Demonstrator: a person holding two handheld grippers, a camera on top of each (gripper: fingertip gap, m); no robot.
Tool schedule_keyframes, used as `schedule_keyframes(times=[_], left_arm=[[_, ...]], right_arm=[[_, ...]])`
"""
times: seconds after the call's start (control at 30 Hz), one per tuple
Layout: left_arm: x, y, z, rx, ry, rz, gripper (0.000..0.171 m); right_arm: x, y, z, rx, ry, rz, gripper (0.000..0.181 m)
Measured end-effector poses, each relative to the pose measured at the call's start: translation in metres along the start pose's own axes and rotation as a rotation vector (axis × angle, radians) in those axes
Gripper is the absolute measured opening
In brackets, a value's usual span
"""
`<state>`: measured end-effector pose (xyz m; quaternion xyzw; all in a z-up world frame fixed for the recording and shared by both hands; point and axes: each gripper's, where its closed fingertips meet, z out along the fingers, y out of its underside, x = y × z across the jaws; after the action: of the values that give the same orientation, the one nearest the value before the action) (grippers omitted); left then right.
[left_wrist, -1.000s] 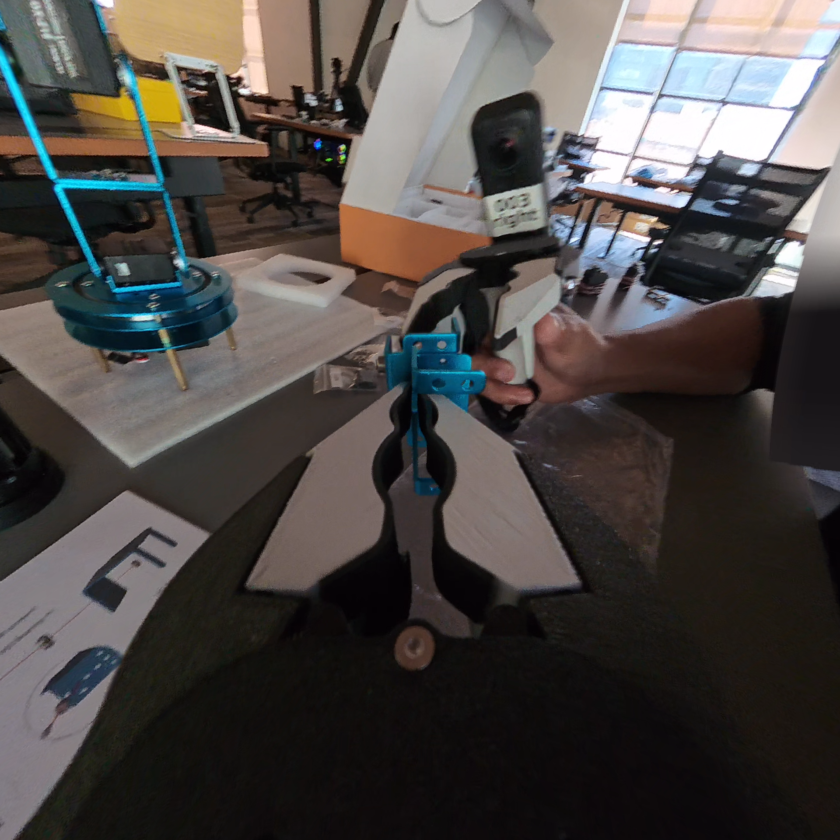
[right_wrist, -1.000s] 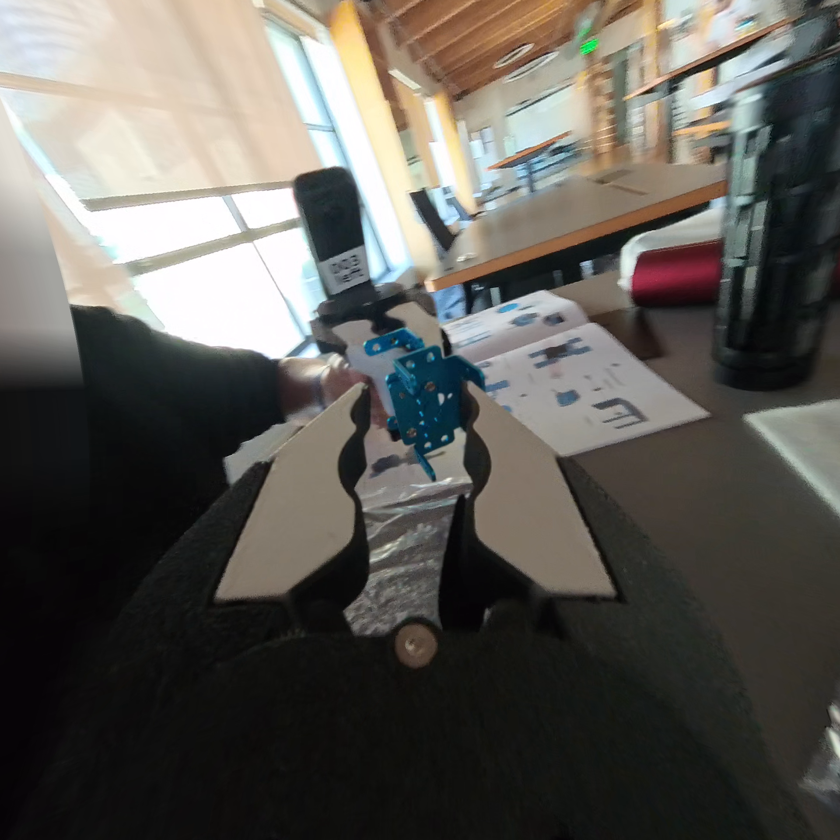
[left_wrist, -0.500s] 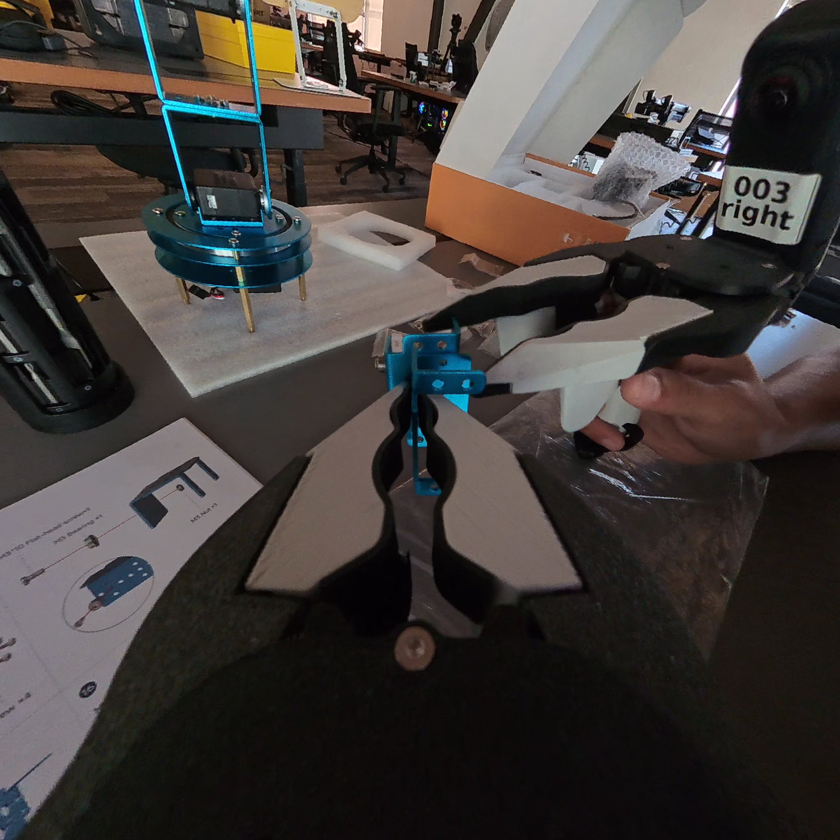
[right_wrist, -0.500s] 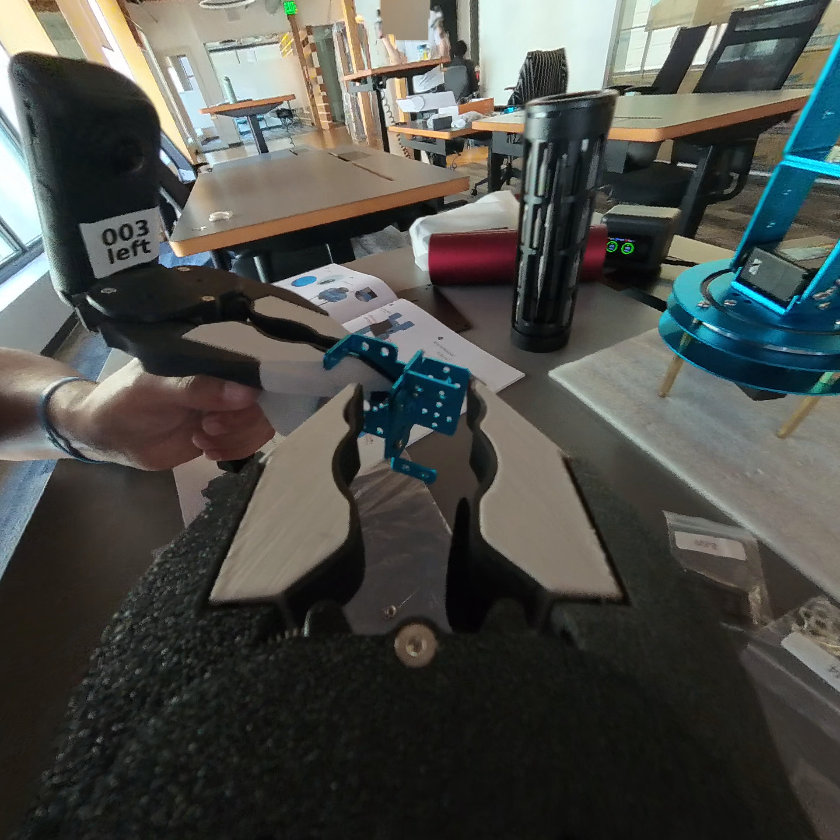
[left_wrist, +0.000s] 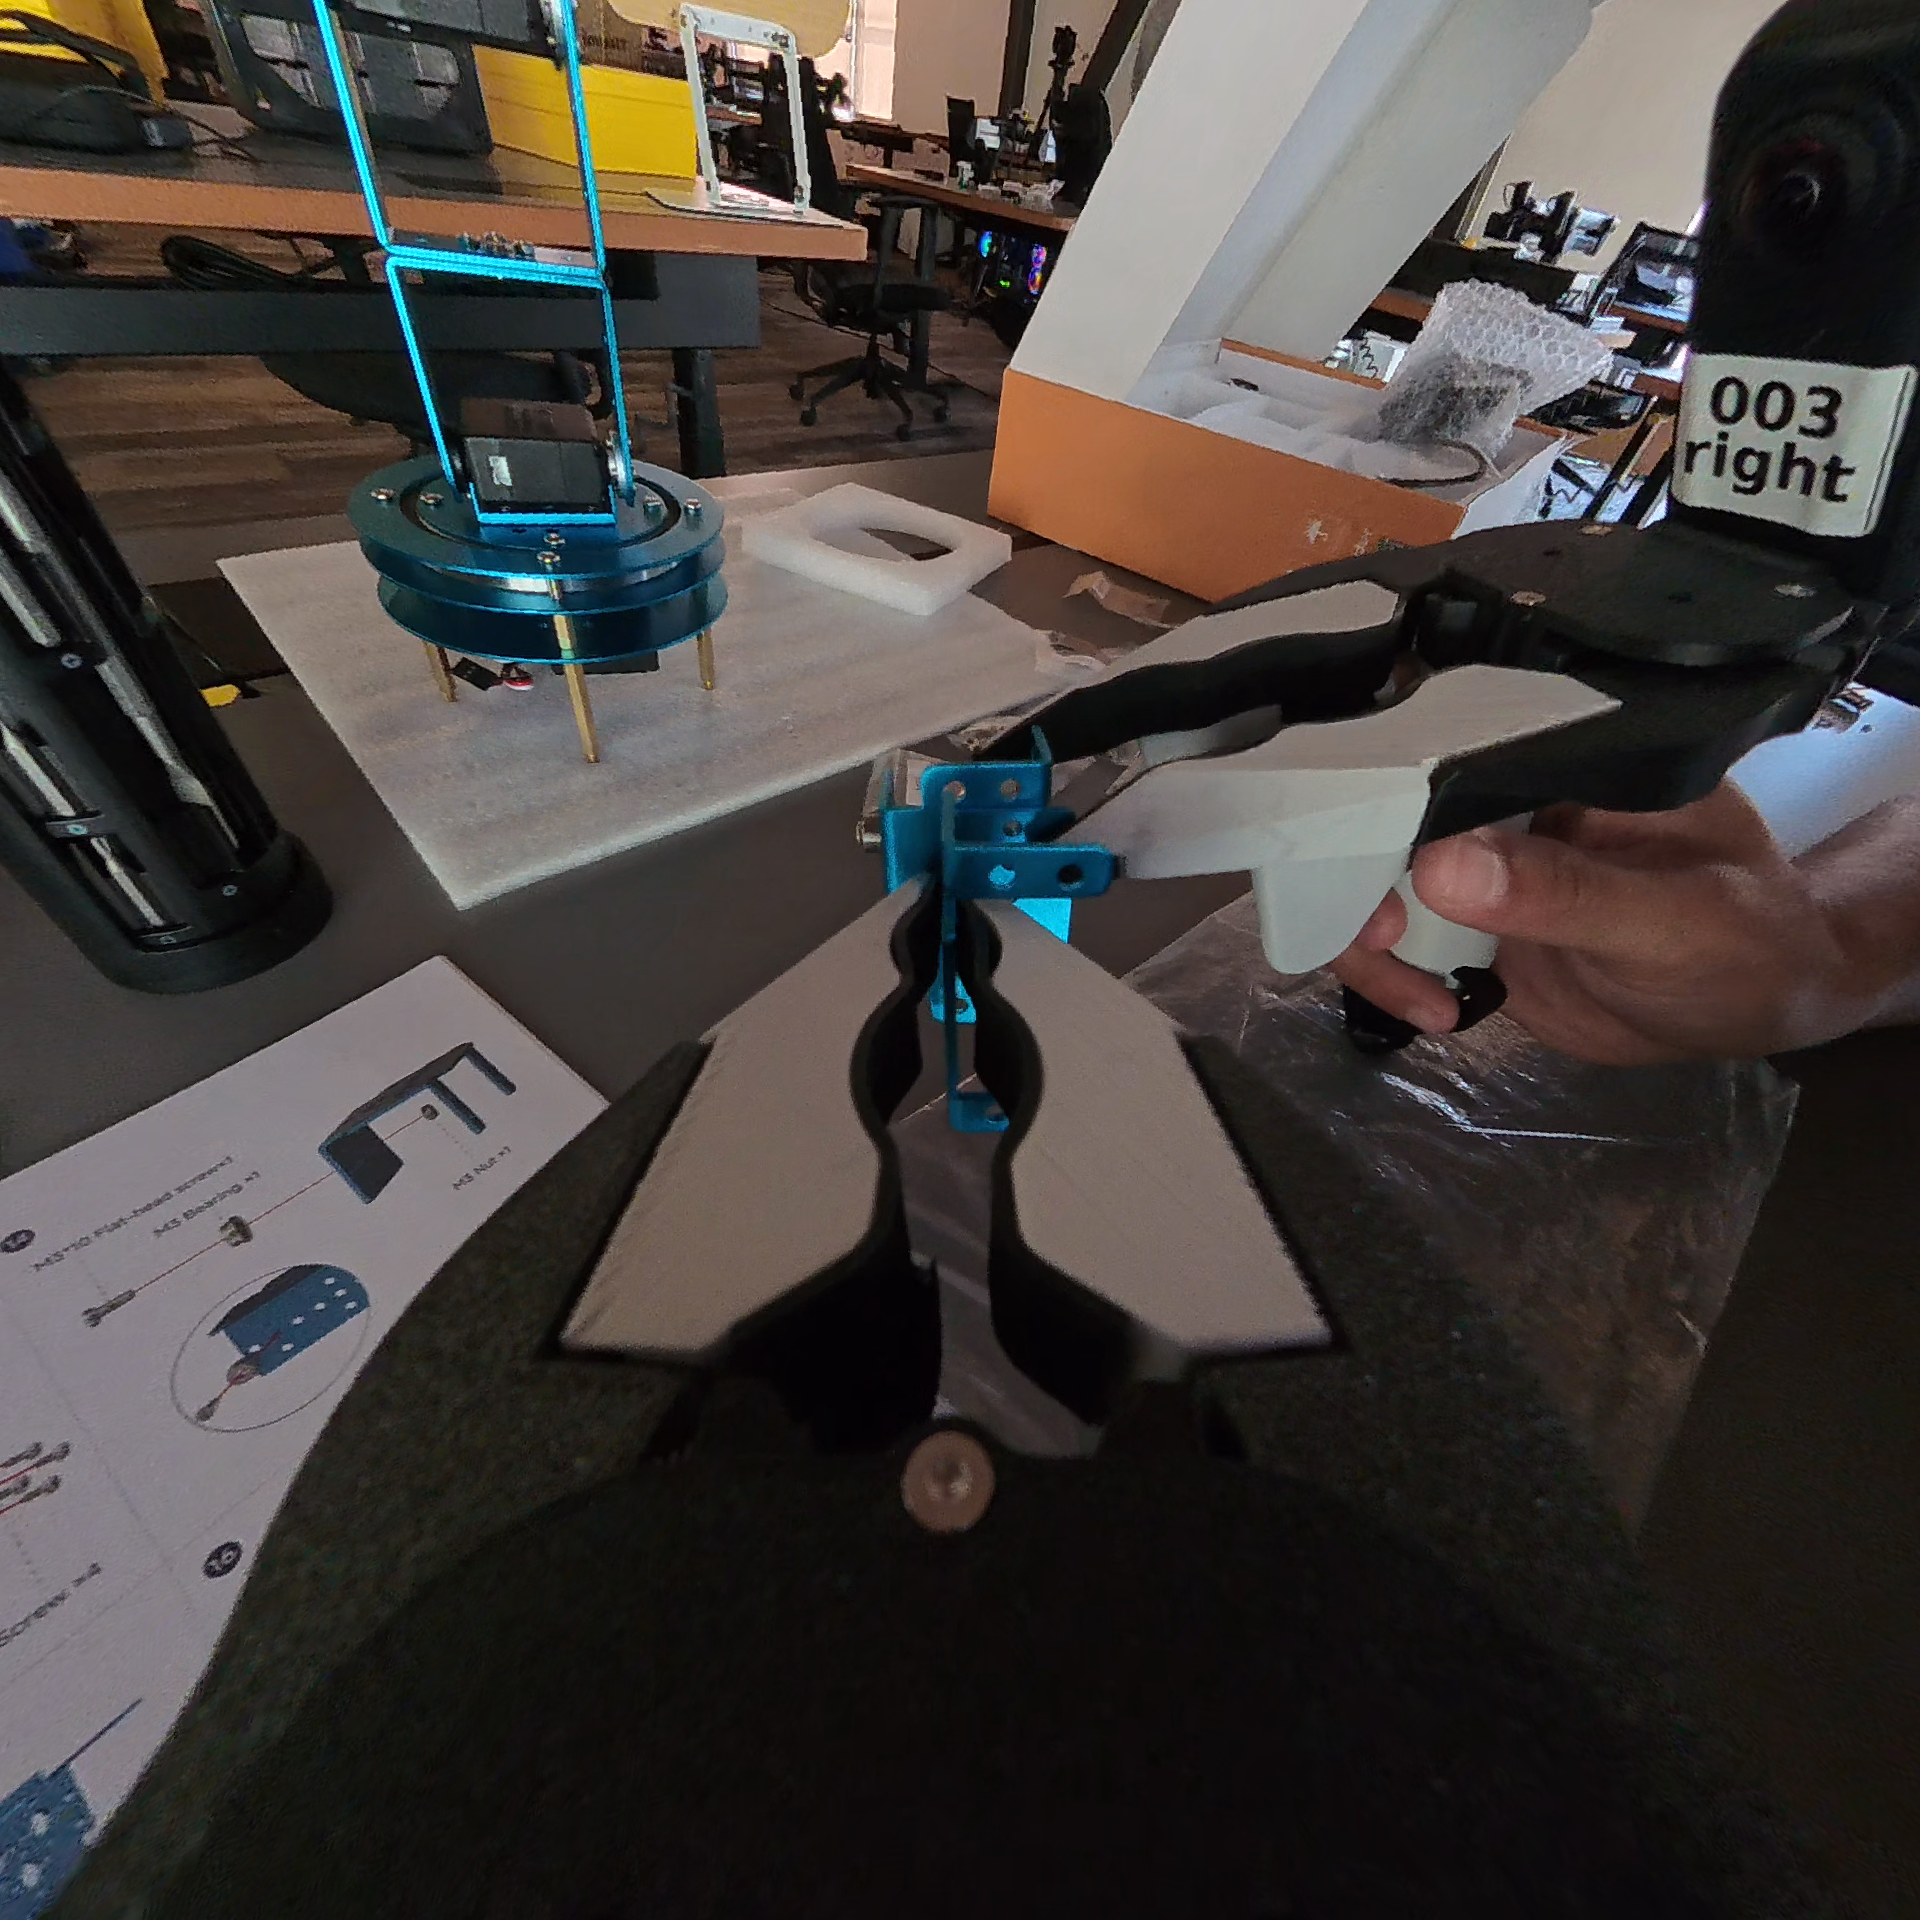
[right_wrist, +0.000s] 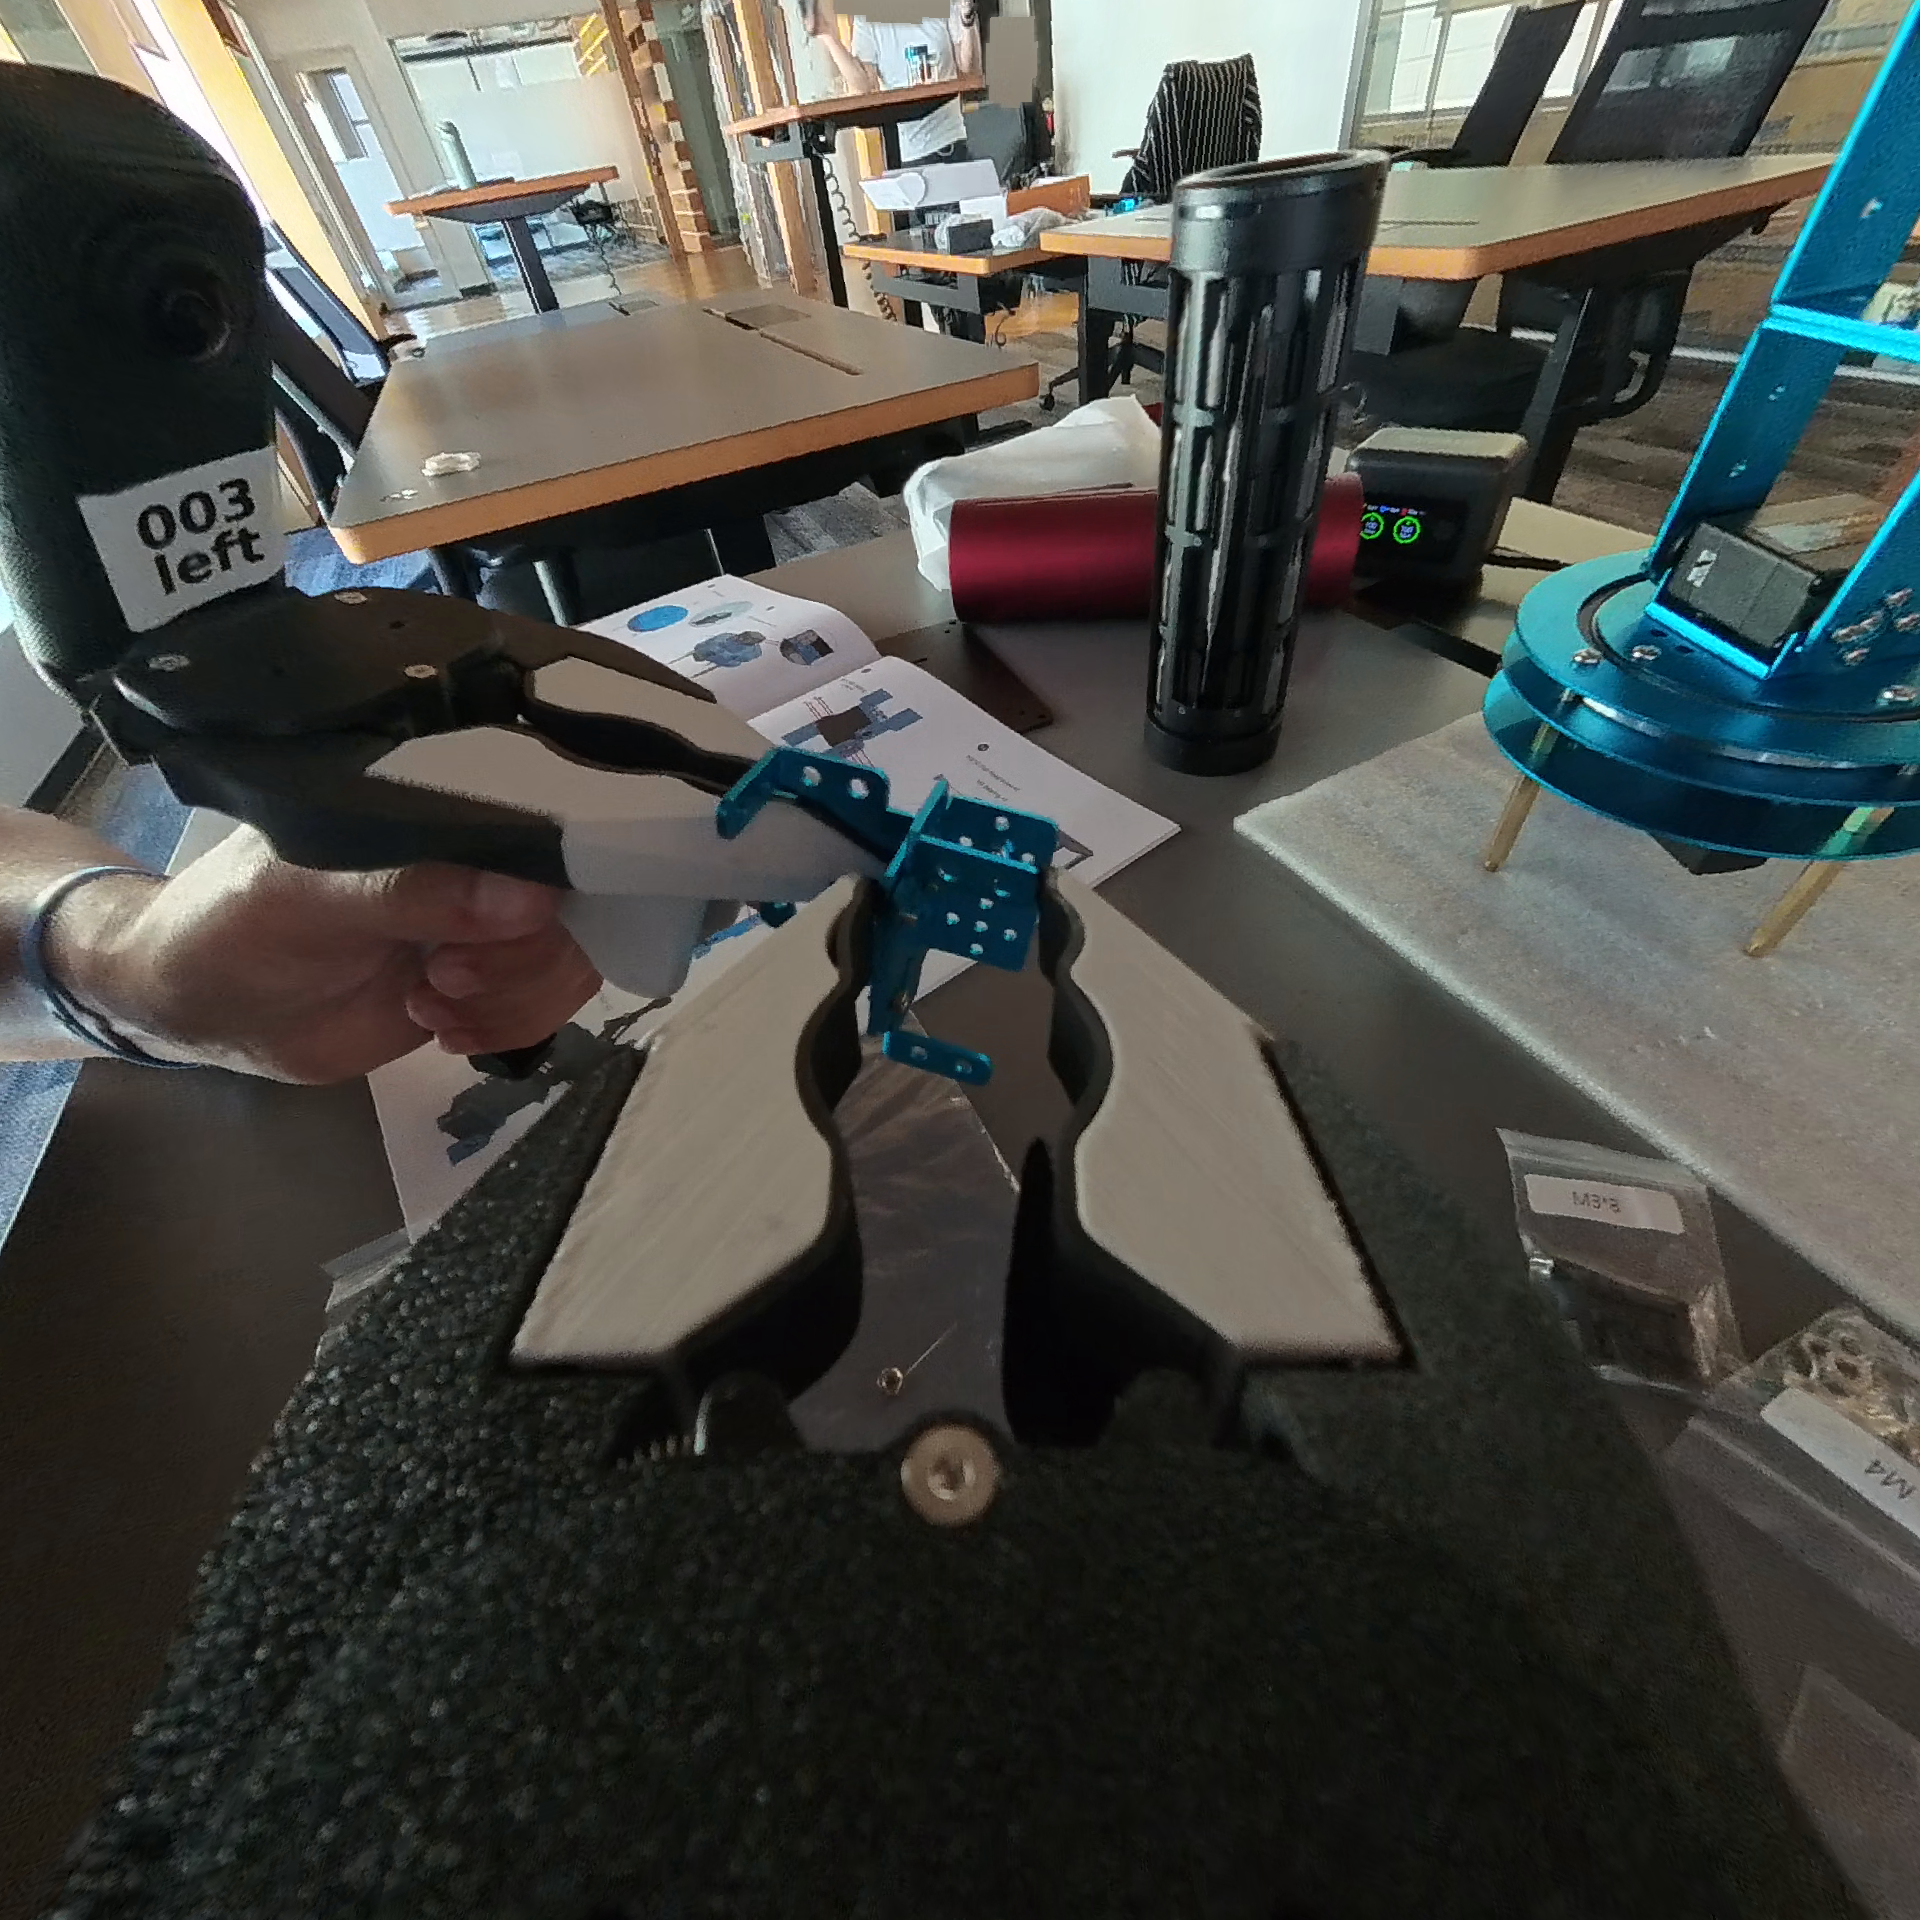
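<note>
A small blue perforated metal bracket assembly (left_wrist: 997, 873) hangs in the air between both grippers. My left gripper (left_wrist: 948, 899) is shut on a thin upright plate of it, which runs down between the fingers. My right gripper (left_wrist: 1049, 790) comes in from the right, held by a hand, and clamps the boxy part. In the right wrist view the right gripper (right_wrist: 956, 904) has the cube-shaped bracket (right_wrist: 977, 904) between its fingers. The left gripper (right_wrist: 821, 831) enters there from the left and pinches a flat arm of the same assembly.
A blue round base with an upright frame (left_wrist: 540, 582) stands on a white foam sheet (left_wrist: 727, 748). A black cylinder (right_wrist: 1247, 468), a red tube (right_wrist: 1060, 551), an open instruction booklet (left_wrist: 260, 1247), an orange-and-white box (left_wrist: 1195, 478), a plastic bag (left_wrist: 1455, 1143) and small hardware bags (right_wrist: 1621, 1247) lie around. Left and right tips are no more than a few centimetres apart.
Both grippers have swung round together with the bracket still held, away from the windows and toward the table with the blue base. The grips have not changed.
</note>
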<state>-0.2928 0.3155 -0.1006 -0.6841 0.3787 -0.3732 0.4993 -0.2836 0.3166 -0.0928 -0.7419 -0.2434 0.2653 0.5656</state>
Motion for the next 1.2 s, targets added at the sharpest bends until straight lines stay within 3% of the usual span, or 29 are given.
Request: schedule_keyframes(times=[0.13,0.33,0.7,0.9,1.2], left_arm=[[-0.001,0.0,-0.001,0.001,0.018,-0.029,0.001],[0.012,0.011,0.004,-0.056,0.096,-0.032,0.001],[0.04,0.021,0.003,-0.113,0.233,0.047,0.001],[0.044,0.038,-0.014,-0.2,0.326,0.123,0.002],[0.034,0.068,-0.028,-0.343,0.295,0.187,0.006]], right_arm=[[-0.002,-0.002,-0.009,-0.017,-0.043,-0.027,0.046],[-0.003,0.01,-0.039,-0.126,-0.258,0.033,0.049],[-0.008,0.024,-0.045,-0.23,-0.399,-0.068,0.006],[-0.033,0.044,-0.046,-0.343,-0.593,-0.072,0.003],[-0.052,0.073,-0.032,-0.494,-0.629,-0.163,0.002]])
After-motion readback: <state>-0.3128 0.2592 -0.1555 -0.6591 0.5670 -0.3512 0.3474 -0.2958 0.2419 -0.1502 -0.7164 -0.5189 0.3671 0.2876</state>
